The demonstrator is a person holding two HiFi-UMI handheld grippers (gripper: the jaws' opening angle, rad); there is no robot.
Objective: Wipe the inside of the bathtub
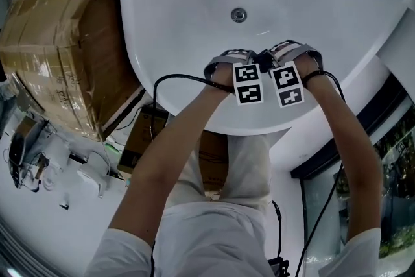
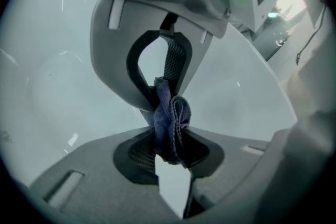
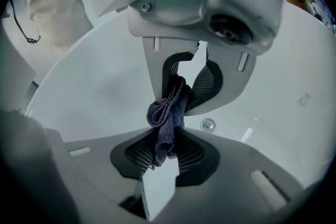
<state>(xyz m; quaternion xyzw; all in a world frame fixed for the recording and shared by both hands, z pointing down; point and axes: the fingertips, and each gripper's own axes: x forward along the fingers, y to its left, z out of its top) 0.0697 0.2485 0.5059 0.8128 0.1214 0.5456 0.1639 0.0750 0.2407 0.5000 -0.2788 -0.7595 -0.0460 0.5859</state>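
- The blue cloth (image 2: 170, 123) is pinched in both tools at once. The left gripper (image 2: 170, 150) has its jaws drawn narrow on one bunched end, and the right gripper (image 3: 163, 157) is clamped the same way on the other.
- In the head view the two grippers are held side by side, almost touching, at the lower centre of the white bathtub (image 1: 194, 3). They sit just inside its near rim and are pointed steeply down.
- The cloth is seen as a tight twist between the tools, so very little fabric is presented to the surface. The wipe would probably be done better if the grippers were drawn slightly apart, so that a flat band is stretched between them.
- It cannot be told from any view whether the cloth is yet pressed on the enamel. Contact should be made with the fabric only and the hard jaw tips kept off the wall.
- Open room lies toward the upper part of the head view, where the basin is bare. Only the drain (image 1: 238, 15) sits at upper centre, to be passed over lightly so the cloth is not snagged.
- The curved rim at the lower centre and the rim at the right are the nearest edges.
- The cardboard box (image 1: 58, 29) at the upper left stands outside the tub, well apart from the grippers.
- A cable (image 1: 175, 78) trails over the rim at the left and is judged worth keeping clear of the stroke.
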